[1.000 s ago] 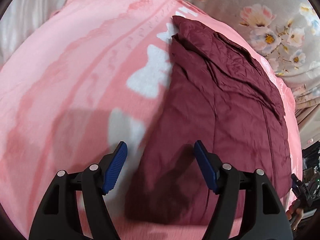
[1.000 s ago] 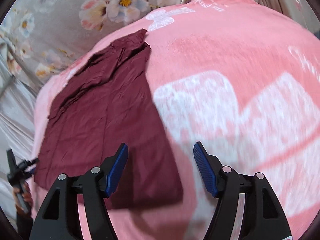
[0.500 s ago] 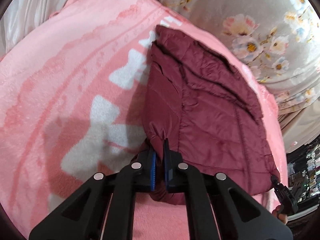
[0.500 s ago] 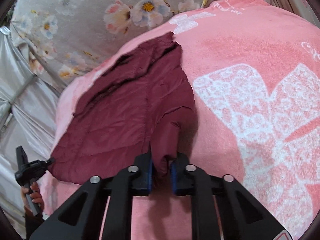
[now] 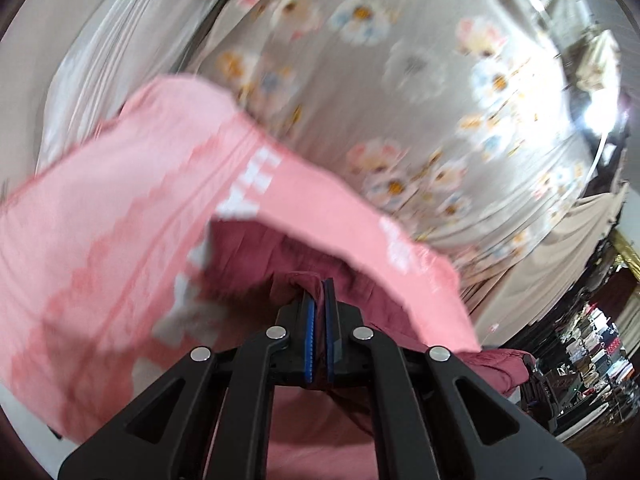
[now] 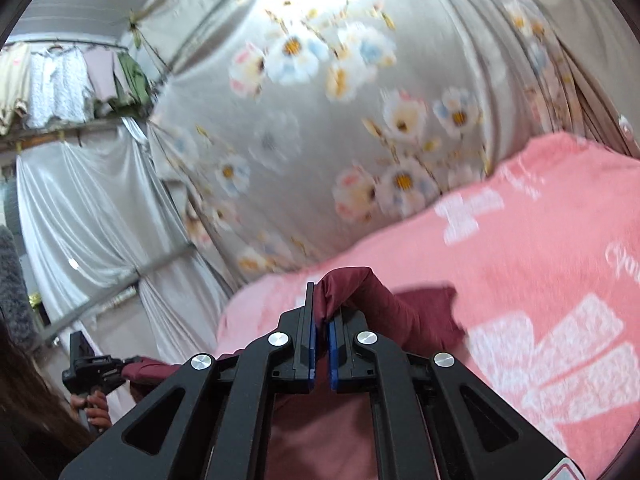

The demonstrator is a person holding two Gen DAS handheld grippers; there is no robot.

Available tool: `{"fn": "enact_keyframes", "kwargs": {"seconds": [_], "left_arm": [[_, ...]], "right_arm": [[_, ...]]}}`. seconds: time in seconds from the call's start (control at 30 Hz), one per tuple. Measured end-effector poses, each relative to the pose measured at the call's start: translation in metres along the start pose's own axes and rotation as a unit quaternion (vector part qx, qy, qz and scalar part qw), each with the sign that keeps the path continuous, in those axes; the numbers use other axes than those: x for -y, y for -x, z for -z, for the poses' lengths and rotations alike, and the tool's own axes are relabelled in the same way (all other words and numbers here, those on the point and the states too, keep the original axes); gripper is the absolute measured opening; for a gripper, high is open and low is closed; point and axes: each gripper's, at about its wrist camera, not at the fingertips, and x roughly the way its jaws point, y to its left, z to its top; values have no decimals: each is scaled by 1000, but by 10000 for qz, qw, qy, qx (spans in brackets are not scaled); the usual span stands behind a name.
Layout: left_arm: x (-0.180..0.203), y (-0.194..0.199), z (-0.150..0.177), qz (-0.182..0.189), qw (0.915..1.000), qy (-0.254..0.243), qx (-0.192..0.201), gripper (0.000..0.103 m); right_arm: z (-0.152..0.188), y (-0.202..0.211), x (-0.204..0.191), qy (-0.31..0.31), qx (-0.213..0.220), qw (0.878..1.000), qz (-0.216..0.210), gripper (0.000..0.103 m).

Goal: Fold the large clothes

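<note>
A dark maroon padded jacket (image 5: 256, 252) lies on a pink blanket (image 5: 120, 208). My left gripper (image 5: 319, 292) is shut on a bunched fold of the jacket's near hem and holds it lifted. My right gripper (image 6: 321, 300) is shut on the other near corner of the jacket (image 6: 360, 292), also raised off the blanket (image 6: 540, 264). The left gripper also shows in the right wrist view (image 6: 100, 368), held in a hand with maroon cloth in it. Most of the jacket hangs below the grippers, hidden by them.
A grey floral curtain (image 5: 420, 92) hangs behind the bed, also in the right wrist view (image 6: 320, 100). White drapes (image 6: 88, 216) and hanging clothes (image 6: 60, 80) are at the left. Cluttered shelves (image 5: 592, 344) stand at the far right.
Both grippers closed on the jacket's near hem, then lifted it up and tilted toward the curtain. The jacket no longer lies flat; the view is motion-blurred.
</note>
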Motion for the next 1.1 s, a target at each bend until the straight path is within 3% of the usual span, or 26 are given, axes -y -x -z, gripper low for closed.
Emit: {"fn": "enact_keyframes", "kwargs": {"seconds": [0.1,0.17,0.27,0.33,0.43,0.6,0.67,0.83,0.93,1.03,1.07,1.1], "left_arm": [[20,-19,-24,-183,9992,-299,196,4],[22,-52,-43,-388,9982,-433,113,5],[10,-127,-65,-1009,9931,-559,-222,6],[-4,-177,-70,-1461,9860,-653,-469,7],[-29,-274,-66,-2159,9676,-740,-1078,7],[-82,-360,-39,-2702,9438,-610,-1804,8],[-100,-379,-28,-2706,9415,-475,-1950,9],[-106,-382,-18,-2519,9502,-542,-1754,9],[-108,-375,-20,-2366,9559,-442,-1680,11],[-106,-354,-27,-2237,9592,-439,-1675,18],[-105,-350,-31,-2218,9594,-482,-1673,25],[-103,-345,-35,-2236,9588,-549,-1664,45]], "right_arm": [[-23,-41,5,40,-2,9999,145,4],[-30,-84,22,-23,-146,9988,462,4],[-24,-155,67,-464,-572,9932,906,4],[-11,-211,102,-690,-965,9840,1329,4],[17,-265,138,-828,-1428,9693,1821,4],[57,-322,175,-694,-2021,9463,2426,4],[66,-328,178,-649,-2140,9423,2491,5],[78,-339,192,-822,-2314,9377,2457,8],[75,-333,195,-974,-2226,9440,2234,12],[62,-313,187,-940,-1954,9522,2150,27],[57,-305,182,-855,-1839,9538,2217,38],[50,-294,174,-660,-1643,9565,2319,48]]}}
